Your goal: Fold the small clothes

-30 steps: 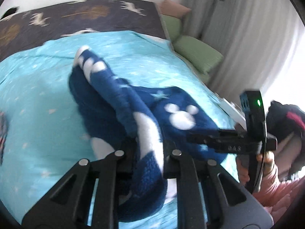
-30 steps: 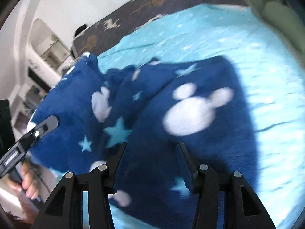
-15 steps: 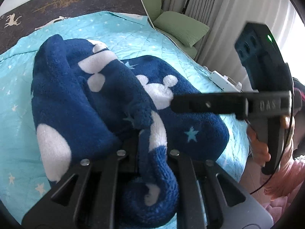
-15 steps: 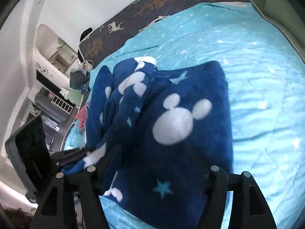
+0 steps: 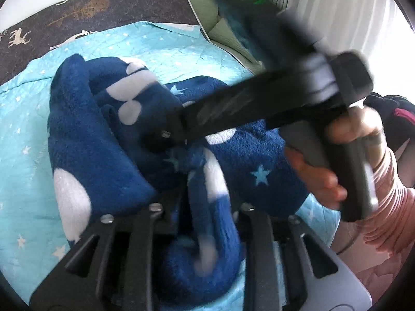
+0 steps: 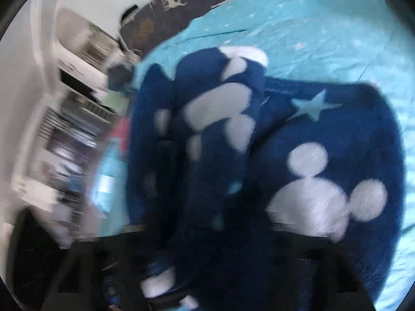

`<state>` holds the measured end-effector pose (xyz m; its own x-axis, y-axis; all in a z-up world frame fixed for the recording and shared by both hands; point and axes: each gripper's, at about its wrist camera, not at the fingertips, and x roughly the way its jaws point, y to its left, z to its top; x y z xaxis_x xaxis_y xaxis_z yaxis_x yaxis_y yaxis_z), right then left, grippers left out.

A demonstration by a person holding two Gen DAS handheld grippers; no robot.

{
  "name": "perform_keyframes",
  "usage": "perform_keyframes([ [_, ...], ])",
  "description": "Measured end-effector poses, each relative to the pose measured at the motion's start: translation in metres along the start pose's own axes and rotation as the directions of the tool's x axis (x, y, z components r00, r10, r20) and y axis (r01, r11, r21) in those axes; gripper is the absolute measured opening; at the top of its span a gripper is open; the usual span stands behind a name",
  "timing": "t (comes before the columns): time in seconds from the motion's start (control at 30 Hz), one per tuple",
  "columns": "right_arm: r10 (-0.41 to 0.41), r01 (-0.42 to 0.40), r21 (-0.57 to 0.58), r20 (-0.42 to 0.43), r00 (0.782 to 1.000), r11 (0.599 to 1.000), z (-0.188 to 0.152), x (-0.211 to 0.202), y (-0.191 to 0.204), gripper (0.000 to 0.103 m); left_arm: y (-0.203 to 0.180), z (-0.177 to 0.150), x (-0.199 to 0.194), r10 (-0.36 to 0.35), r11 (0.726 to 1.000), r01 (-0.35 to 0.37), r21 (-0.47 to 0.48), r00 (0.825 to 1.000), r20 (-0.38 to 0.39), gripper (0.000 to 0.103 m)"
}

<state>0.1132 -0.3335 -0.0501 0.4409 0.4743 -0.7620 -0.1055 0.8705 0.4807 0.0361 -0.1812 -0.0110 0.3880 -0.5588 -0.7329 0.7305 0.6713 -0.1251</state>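
Observation:
A dark blue fleece garment (image 5: pixel 109 155) with white mouse heads and pale stars lies bunched on the turquoise bed cover (image 5: pixel 26 134). My left gripper (image 5: pixel 207 207) is shut on a fold of it with a white cuff. My right gripper (image 5: pixel 166 140) reaches across the left wrist view from the right, its tips pressed into the middle of the garment; its jaws are hidden in the fleece. The right wrist view is blurred and shows the garment (image 6: pixel 324 171) close up, with a sleeve (image 6: pixel 220 108) folded over on the left.
A dark headboard cloth with deer (image 5: pixel 90 13) runs along the far edge of the bed. Green pillows (image 5: pixel 223 26) lie at the far right by white curtains (image 5: pixel 337 13). Shelves and furniture (image 6: pixel 72 108) stand left of the bed.
My right gripper has swung in from the right and down onto the middle of the garment. My left gripper still holds the same fold, a little closer to the pile.

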Motion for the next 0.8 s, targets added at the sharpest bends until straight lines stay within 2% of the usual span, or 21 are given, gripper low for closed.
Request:
perform_keyframes([
  [0.03, -0.069, 0.070, -0.021, 0.015, 0.997, 0.997, -0.001, 0.004, 0.002, 0.022, -0.002, -0.001, -0.005, -0.001, 1.000, 0.001, 0.000, 1.000, 0.002, 0.035],
  [0.07, -0.072, 0.072, -0.021, 0.014, 0.997, 0.997, -0.002, 0.007, 0.002, 0.020, -0.003, -0.002, -0.011, 0.003, 1.000, -0.003, 0.002, 1.000, 0.006, 0.037],
  [0.2, -0.034, 0.034, 0.016, 0.008, 0.999, 0.999, -0.006, 0.011, -0.006, 0.019, -0.012, -0.015, -0.044, 0.029, 0.998, -0.035, 0.058, 0.995, 0.094, 0.073],
  [0.23, -0.028, 0.028, 0.022, 0.008, 1.000, 0.999, -0.007, 0.009, -0.007, 0.019, -0.013, -0.020, -0.049, 0.044, 0.996, -0.053, 0.072, 0.992, 0.117, 0.079],
  [0.33, -0.044, 0.044, 0.013, 0.007, 0.999, 0.999, -0.008, 0.008, -0.005, 0.019, -0.006, -0.032, -0.051, 0.128, 0.989, -0.136, 0.058, 0.984, 0.125, 0.080],
  [0.53, -0.076, 0.076, -0.007, 0.005, 0.997, 0.997, -0.001, 0.010, 0.005, 0.021, 0.033, -0.043, -0.053, 0.135, 0.985, -0.120, -0.126, 0.983, 0.123, 0.081],
  [0.67, -0.091, 0.091, -0.017, 0.006, 0.996, 0.996, 0.002, 0.010, 0.009, 0.023, 0.035, -0.037, -0.036, 0.177, 0.982, -0.169, -0.084, 0.979, 0.104, 0.080],
  [0.73, -0.108, 0.108, -0.022, 0.013, 0.994, 0.994, 0.003, 0.004, 0.009, 0.023, 0.031, -0.036, -0.029, 0.171, 0.985, -0.166, -0.053, 0.980, 0.104, 0.062],
  [0.8, -0.128, 0.129, -0.019, 0.046, 0.991, 0.992, 0.006, -0.008, 0.010, 0.024, 0.032, -0.036, -0.029, 0.154, 0.988, -0.149, -0.048, 0.981, 0.114, 0.054],
])
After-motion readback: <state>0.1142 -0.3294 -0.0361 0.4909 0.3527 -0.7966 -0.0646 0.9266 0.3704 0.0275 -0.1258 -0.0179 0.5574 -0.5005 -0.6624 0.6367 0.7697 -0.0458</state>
